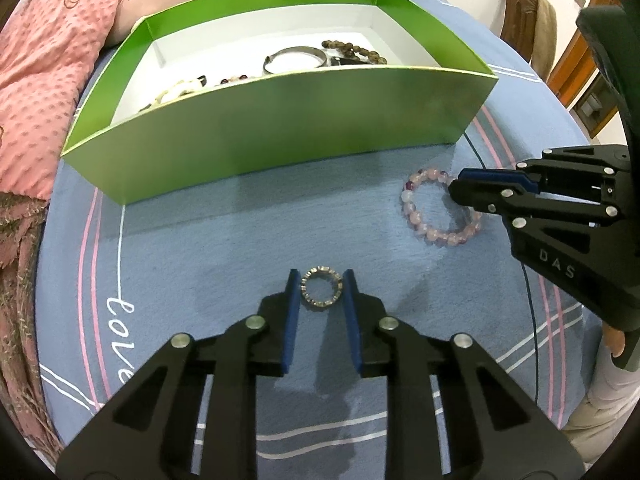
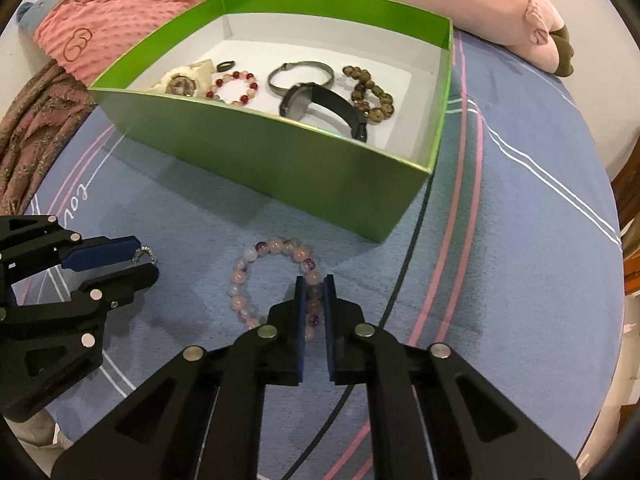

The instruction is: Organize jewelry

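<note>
Blue bedsheet [image 1: 208, 240], green box [image 1: 280, 128] beyond.

Green box [image 2: 280, 152], white inside. Blue bedsheet [image 1: 240, 248] with pink and white stripes, white script lettering. Pale pink bead bracelet [image 2: 276, 252] with a few purple beads. Silver studded ring [image 1: 322, 291]. Black grippers, blue pads [image 1: 294, 320]. In box: red-and-pink bead bracelet [image 2: 234, 87], brown bead bracelet [image 2: 370, 94], grey metal bangle [image 2: 300, 72], black watch [image 2: 324, 104], cream watch [image 2: 182, 80]. Salmon dotted blanket [image 2: 132, 12].
</note>
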Available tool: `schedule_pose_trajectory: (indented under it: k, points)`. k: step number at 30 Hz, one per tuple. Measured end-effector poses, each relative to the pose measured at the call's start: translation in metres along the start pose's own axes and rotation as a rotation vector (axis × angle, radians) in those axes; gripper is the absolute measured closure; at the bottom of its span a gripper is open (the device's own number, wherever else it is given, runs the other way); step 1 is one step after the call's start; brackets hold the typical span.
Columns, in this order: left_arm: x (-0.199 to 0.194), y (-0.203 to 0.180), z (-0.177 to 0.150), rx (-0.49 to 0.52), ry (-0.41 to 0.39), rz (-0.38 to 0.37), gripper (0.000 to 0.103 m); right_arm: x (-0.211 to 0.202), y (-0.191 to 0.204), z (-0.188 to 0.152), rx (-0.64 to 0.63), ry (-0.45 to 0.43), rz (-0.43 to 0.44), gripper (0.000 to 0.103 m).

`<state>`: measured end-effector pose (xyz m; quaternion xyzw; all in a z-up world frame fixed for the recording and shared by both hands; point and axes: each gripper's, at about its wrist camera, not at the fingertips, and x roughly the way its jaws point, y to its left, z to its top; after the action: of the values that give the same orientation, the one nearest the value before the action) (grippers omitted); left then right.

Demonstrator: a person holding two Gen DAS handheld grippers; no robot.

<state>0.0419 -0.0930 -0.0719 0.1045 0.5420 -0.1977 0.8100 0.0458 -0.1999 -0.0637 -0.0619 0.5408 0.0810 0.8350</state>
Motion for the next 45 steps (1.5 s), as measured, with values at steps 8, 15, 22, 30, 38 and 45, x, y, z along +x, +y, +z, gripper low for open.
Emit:
schedule_pose_trajectory:
  k: [8, 15, 22, 30, 38, 45]
  points:
    - [-0.026, 0.014, -0.003, -0.026, -0.055, 0.003, 0.082, -0.018, 0.004, 0.003, 0.002, -0.07, 0.037, 0.095]
    - [-0.045, 0.025, -0.005, -0.041, -0.092, 0.013, 0.082, -0.042, 0.008, 0.005, 0.003, -0.12, 0.067, 0.095]
    - [-0.061, 0.032, -0.002, -0.054, -0.126, 0.014, 0.082, -0.064, 0.022, 0.008, -0.03, -0.144, 0.043, 0.095]
    - [-0.093, 0.044, 0.026, -0.071, -0.212, 0.016, 0.082, -0.094, 0.037, 0.026, -0.065, -0.183, 0.008, 0.095]
    - [-0.1, 0.045, 0.084, -0.06, -0.271, 0.027, 0.082, -0.118, 0.023, 0.076, -0.004, -0.273, -0.028, 0.095]
    - [-0.055, 0.056, 0.141, -0.083, -0.205, 0.005, 0.082, -0.087, -0.006, 0.115, 0.1, -0.273, -0.009, 0.095]
